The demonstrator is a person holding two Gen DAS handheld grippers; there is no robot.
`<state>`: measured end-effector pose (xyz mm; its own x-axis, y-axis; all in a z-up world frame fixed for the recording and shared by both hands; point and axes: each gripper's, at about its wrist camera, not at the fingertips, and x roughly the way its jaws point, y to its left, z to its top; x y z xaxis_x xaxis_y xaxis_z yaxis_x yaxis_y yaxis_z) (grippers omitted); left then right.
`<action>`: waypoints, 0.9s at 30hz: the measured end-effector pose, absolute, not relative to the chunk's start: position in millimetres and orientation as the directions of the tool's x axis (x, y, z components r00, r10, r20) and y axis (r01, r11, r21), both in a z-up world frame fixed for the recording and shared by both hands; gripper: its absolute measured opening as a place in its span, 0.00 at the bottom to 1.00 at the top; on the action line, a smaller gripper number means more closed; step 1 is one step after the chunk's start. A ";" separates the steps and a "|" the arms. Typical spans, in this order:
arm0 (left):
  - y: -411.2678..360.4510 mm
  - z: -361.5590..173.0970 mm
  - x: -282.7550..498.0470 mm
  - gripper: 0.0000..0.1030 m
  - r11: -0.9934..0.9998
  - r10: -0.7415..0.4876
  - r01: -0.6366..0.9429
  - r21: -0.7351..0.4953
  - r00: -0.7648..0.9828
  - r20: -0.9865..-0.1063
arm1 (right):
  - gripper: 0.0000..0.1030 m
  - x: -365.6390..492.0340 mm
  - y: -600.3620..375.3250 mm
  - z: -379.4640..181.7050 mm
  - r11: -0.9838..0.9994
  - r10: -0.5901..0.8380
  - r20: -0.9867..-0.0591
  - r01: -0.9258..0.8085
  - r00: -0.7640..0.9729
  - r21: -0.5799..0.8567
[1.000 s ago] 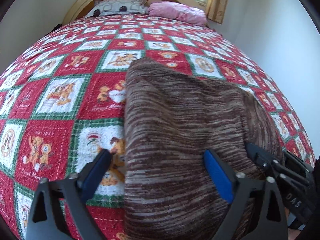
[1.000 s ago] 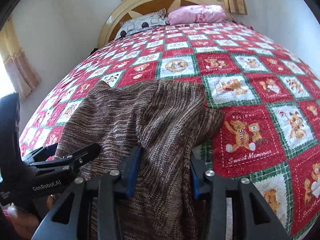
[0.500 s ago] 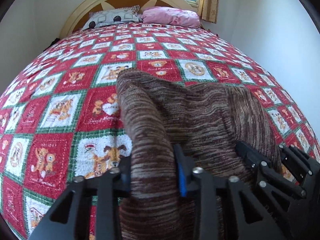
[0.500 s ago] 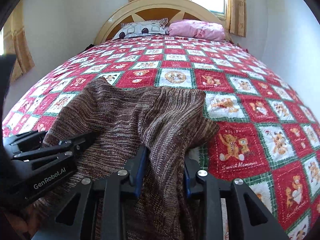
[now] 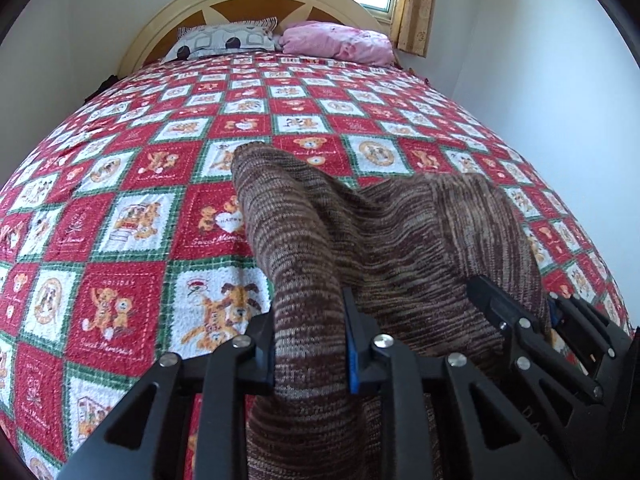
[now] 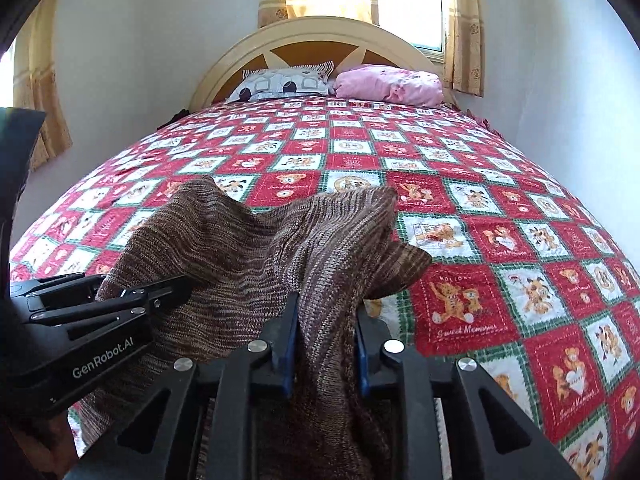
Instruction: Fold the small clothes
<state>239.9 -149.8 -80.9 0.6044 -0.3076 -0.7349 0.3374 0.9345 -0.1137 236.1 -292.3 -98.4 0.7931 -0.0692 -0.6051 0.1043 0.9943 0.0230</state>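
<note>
A brown striped knit garment point(image 5: 380, 232) lies on the near part of the bed, its near edge lifted and bunched. In the left wrist view my left gripper point(image 5: 308, 320) has the garment's left near edge between its blue pads; the jaws are closing and press on the fabric. My right gripper point(image 5: 516, 312) shows at the right, on the other corner. In the right wrist view the right gripper point(image 6: 326, 320) pinches a gathered fold of the garment point(image 6: 248, 248), its jaws also closing. The left gripper point(image 6: 160, 292) bites the cloth at the left.
A red, white and green teddy-bear quilt point(image 5: 140, 216) covers the bed. At the head lie a patterned pillow point(image 6: 284, 82) and a pink pillow point(image 6: 390, 84) against a cream headboard point(image 6: 320, 28). A white wall point(image 5: 560, 120) runs close along the bed's right side.
Both grippers have closed on the garment's near edge and risen. The flat cloth now bunches into raised folds, and the view tips up toward the headboard.
</note>
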 end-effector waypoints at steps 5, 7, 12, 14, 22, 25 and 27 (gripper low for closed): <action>-142.6 -72.0 224.8 0.25 0.932 -0.315 0.344 -0.115 0.614 -0.724 | 0.22 221.1 -287.8 -89.4 0.992 -0.050 -0.596 0.110 0.801 0.064; -138.2 -68.1 218.1 0.25 0.931 -0.318 0.347 -0.115 0.616 -0.721 | 0.22 212.9 -284.3 -83.6 0.991 -0.043 -0.587 0.109 0.808 0.078; -122.7 -61.0 202.7 0.25 0.927 -0.331 0.351 -0.128 0.611 -0.719 | 0.22 190.2 -271.3 -70.2 0.988 -0.005 -0.571 0.094 0.821 0.126; -115.7 -59.3 197.4 0.25 0.927 -0.332 0.350 -0.132 0.608 -0.721 | 0.22 184.2 -266.0 -67.2 0.986 0.010 -0.567 0.086 0.824 0.142; -74.3 -50.4 182.8 0.24 0.949 -0.284 0.296 -0.111 0.646 -0.708 | 0.22 169.9 -228.2 -59.8 0.984 0.085 -0.553 0.019 0.829 0.179; -58.1 -48.6 177.8 0.24 0.957 -0.260 0.271 -0.100 0.661 -0.704 | 0.22 166.9 -211.8 -57.5 0.982 0.112 -0.548 -0.010 0.829 0.186; -46.0 -48.1 175.4 0.24 0.963 -0.245 0.254 -0.094 0.668 -0.702 | 0.22 166.3 -199.6 -56.8 0.981 0.129 -0.545 -0.028 0.828 0.189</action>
